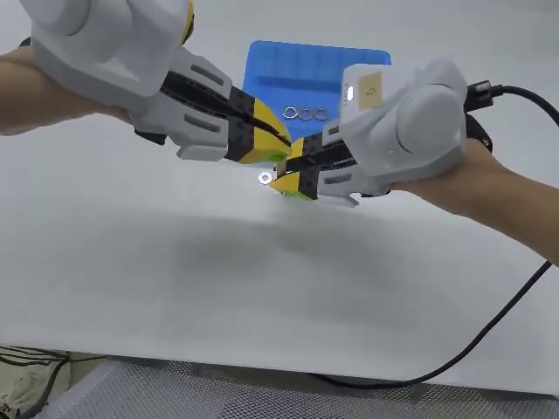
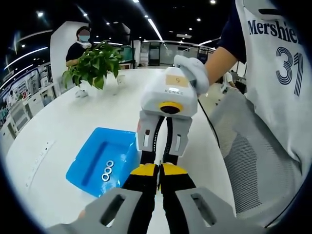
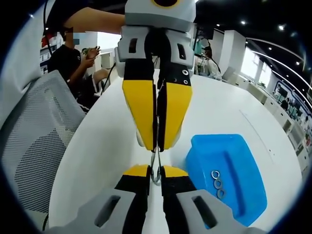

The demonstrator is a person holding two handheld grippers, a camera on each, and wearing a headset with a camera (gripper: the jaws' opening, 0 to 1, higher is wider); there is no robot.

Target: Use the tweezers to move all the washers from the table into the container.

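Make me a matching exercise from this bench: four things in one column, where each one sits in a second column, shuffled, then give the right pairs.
Things
1. three washers
2. lone washer
3. tweezers
4. potted plant

Places
A. on the bare table, close by the jaw tips
B. between the yellow jaw tips
C. inside the blue container
D. at the table's far end

Pairs: 1-C, 2-A, 3-B, 4-D
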